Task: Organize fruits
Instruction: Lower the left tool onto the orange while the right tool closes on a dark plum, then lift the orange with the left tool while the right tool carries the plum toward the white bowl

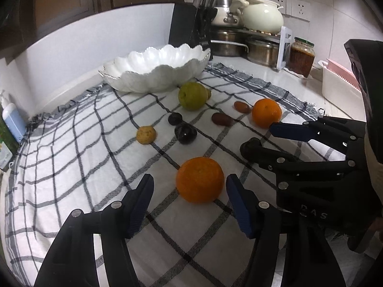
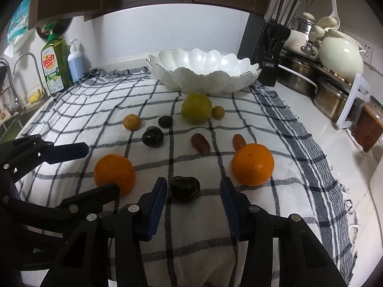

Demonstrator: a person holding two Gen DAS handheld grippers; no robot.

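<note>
Fruits lie on a checked cloth point(image 1: 71, 157) in front of a white scalloped bowl point(image 1: 153, 69), which also shows in the right wrist view point(image 2: 203, 69). My left gripper point(image 1: 189, 186) is open, its fingers on either side of a near orange point(image 1: 199, 179) without touching it. My right gripper point(image 2: 194, 189) is open around a dark plum point(image 2: 184, 187). A second orange point(image 2: 252, 163), a green pear point(image 2: 196, 107), two dark plums point(image 2: 153, 136), brown dates point(image 2: 200, 143) and small yellowish fruits point(image 2: 132, 122) lie between the grippers and the bowl.
A knife block point(image 2: 265, 47), steel pots point(image 2: 330, 98), a cream pot point(image 2: 340, 57) and a jar point(image 2: 368, 129) stand at the back right. Dish soap point(image 2: 53, 67) and a sink tap point(image 2: 26, 59) are at the left. A white bin point(image 1: 340, 86) stands at the right.
</note>
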